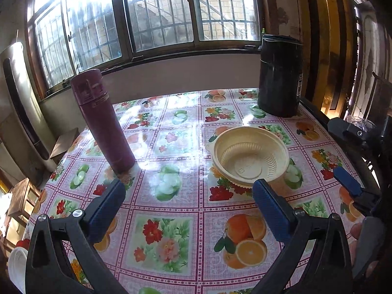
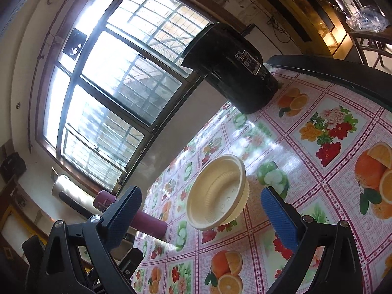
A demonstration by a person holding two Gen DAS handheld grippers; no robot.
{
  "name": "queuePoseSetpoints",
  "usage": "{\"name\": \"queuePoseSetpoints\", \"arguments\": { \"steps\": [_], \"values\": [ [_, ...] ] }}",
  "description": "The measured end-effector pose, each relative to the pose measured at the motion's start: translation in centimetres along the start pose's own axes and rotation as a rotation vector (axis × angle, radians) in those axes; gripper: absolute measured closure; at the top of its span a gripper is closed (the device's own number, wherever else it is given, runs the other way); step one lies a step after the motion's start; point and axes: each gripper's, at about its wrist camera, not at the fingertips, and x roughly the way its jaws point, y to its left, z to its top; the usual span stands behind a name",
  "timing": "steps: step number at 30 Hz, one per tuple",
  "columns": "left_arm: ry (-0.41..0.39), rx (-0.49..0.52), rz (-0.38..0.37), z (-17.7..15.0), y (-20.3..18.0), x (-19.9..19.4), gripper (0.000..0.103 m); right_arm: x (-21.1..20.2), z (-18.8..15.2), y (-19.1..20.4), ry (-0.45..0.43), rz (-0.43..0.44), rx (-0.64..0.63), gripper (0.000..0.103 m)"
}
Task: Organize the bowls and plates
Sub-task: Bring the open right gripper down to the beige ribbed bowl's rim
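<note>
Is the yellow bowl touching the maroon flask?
Apart. The left wrist view shows bare tablecloth between the yellow bowl and the maroon flask.

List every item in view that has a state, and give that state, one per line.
cream bowl: upright on the tablecloth, empty, not gripped.
maroon flask: standing upright, cap on.
black canister: standing upright at the table's far side; lid cannot be told.
left gripper: open, holding nothing.
right gripper: open, holding nothing, aimed toward the bowl.
</note>
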Motion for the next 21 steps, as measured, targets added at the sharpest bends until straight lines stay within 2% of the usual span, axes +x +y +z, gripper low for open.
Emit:
{"name": "queuePoseSetpoints", "arguments": {
  "steps": [10,21],
  "values": [
    [0.049,-0.029,-0.011,0.3,-0.3,3.0,0.0,0.5,0.1,-0.1,0.016,-0.015,0.001,0.003],
    [0.08,-0.067,-0.044,0.7,-0.7,5.9,0.0,1.6,0.5,0.4,0.005,-0.058,-0.083,0.003]
  ]
}}
